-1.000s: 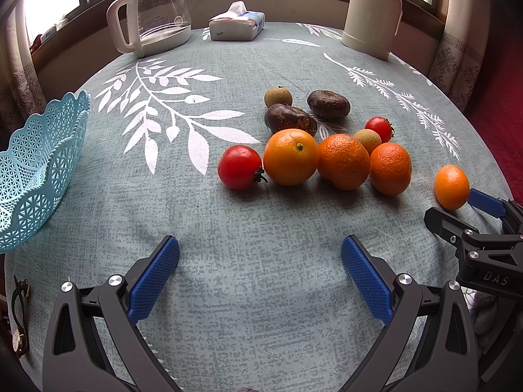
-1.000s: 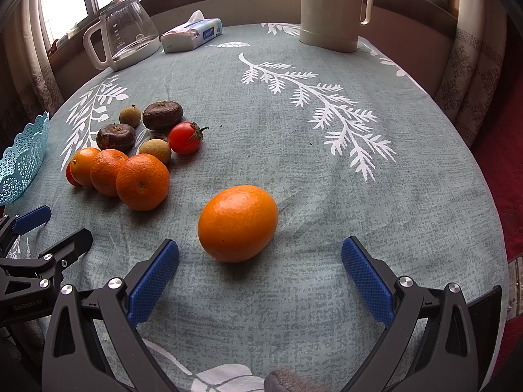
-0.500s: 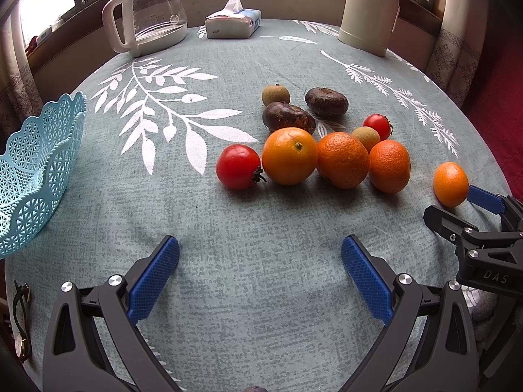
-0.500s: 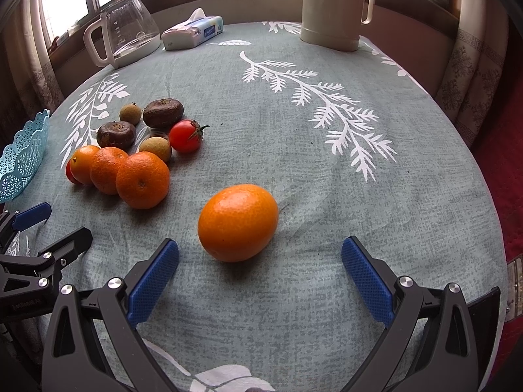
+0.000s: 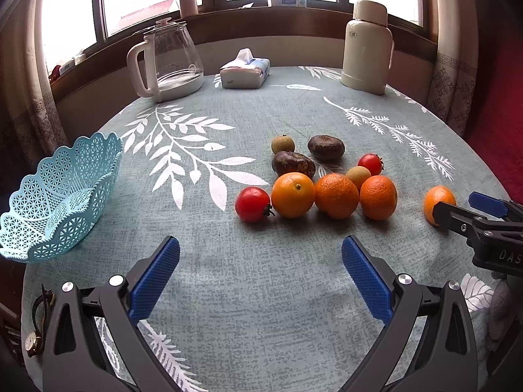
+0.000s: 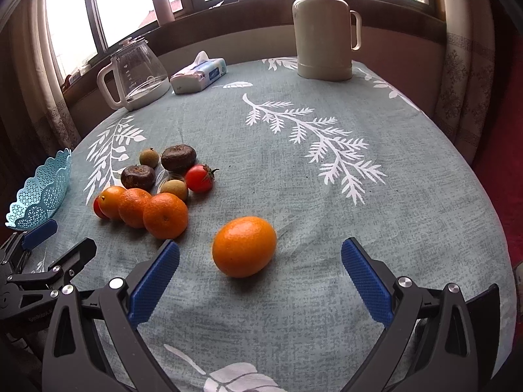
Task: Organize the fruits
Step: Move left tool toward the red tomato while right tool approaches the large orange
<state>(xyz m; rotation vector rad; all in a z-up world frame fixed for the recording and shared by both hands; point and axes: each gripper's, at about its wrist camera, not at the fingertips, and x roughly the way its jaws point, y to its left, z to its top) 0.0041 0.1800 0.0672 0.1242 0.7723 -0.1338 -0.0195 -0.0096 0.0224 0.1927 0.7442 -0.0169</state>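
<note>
oranges [image 5: 293, 194]: 4 | tomatoes [image 5: 252, 204]: 2 | basket [image 5: 59, 202]: 1

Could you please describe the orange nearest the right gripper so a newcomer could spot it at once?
On the round table, find the fruit cluster near the blue basket. The lone orange lies apart from it, just ahead of the right gripper, touching no other fruit.

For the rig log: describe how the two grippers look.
Both match: the left gripper and right gripper have black angular frames with silver bolts and ribbed blue finger pads. White lettering marks the side of each. No cables or sleeves are visible.
</note>
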